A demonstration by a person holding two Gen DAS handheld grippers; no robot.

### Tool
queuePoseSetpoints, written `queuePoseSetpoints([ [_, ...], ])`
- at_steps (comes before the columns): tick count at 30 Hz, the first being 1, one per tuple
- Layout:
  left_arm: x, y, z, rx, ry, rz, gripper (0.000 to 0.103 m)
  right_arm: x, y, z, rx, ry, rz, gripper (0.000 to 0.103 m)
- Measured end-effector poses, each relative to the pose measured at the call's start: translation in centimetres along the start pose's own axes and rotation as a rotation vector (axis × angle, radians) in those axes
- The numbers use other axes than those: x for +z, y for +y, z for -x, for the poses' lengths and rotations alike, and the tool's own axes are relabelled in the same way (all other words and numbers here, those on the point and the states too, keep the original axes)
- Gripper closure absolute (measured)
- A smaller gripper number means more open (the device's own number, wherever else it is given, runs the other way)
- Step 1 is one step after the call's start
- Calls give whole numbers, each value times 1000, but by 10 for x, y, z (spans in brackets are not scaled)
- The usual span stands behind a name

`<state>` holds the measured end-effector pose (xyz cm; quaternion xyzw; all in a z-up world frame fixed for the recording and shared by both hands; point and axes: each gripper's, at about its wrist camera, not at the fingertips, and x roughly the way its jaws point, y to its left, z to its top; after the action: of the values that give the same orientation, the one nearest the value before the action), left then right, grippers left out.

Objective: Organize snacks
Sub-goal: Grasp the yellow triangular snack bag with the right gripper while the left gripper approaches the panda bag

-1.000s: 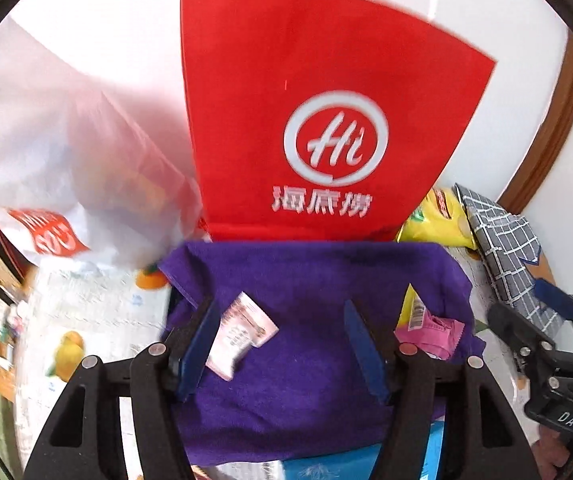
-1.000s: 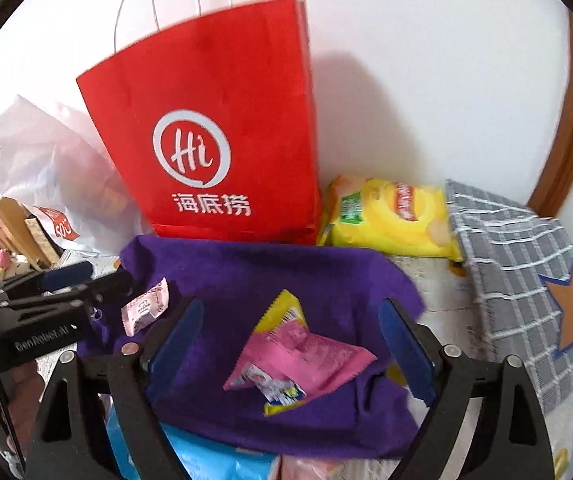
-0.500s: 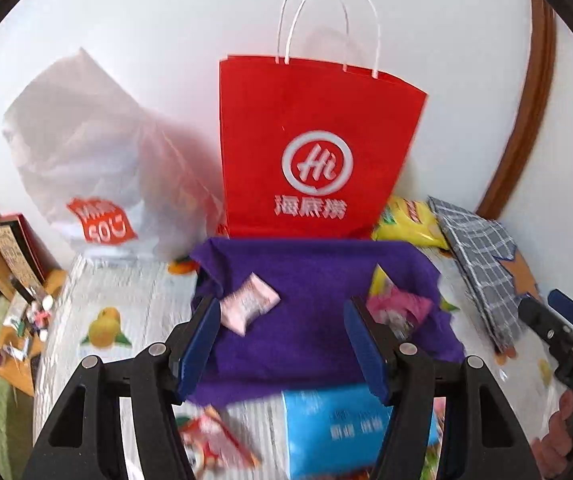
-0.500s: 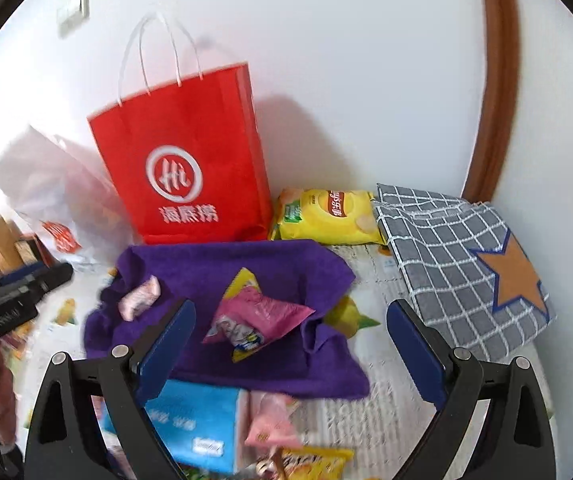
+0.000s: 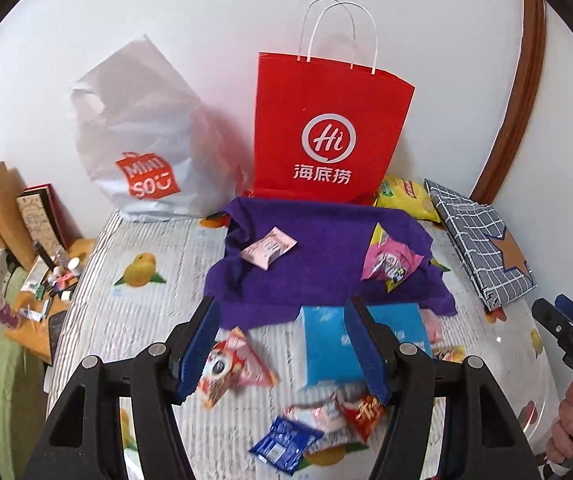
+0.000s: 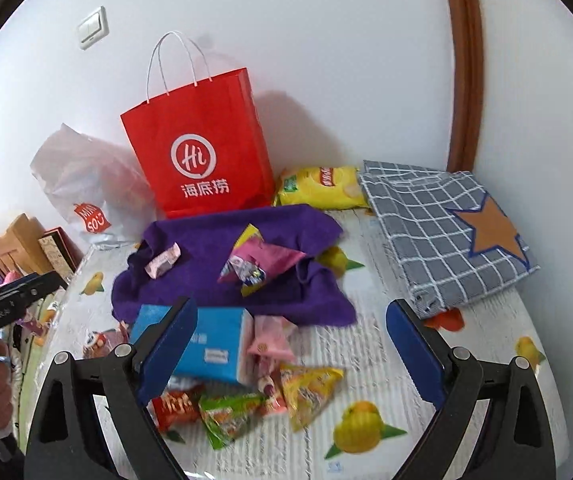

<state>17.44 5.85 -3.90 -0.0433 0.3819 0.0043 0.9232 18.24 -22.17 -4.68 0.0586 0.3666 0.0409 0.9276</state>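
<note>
Left wrist view: left gripper half open and empty above the snack heap; right gripper wide, empty. Between picks, I judge: next comes choosing a packet for the purple cloth.

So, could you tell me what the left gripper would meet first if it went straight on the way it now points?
Most likely the blue pack. It lies on the table just ahead of the open left gripper, between its fingers in the view. The purple cloth lies behind it. Depth is hard to judge through the fisheye.
</note>
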Motion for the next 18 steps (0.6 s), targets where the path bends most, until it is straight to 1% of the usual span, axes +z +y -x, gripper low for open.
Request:
queuePoseSetpoints([
  [3,-9,3,6,3,5,8,41,-10,-1,8,-33,-13,24,8],
  [5,-15,6,9,7,-2,18,40,-18,-3,12,-37,-18,31,8],
  [7,-22,9,9,19,2,29,40,-25,-7,13,-36,-11,34,8],
  [10,-30,14,2,20,30,49,36,-34,-13,6,-43,17,32,8],
  [13,-39,20,-9,24,59,60,36,-45,-17,-7,-5,60,22,14],
  [17,-47,29,-17,32,80,79,36,-61,-15,-32,9,107,18,22],
  [18,-50,34,-20,34,86,89,36,-64,-13,-37,23,120,22,23],
])
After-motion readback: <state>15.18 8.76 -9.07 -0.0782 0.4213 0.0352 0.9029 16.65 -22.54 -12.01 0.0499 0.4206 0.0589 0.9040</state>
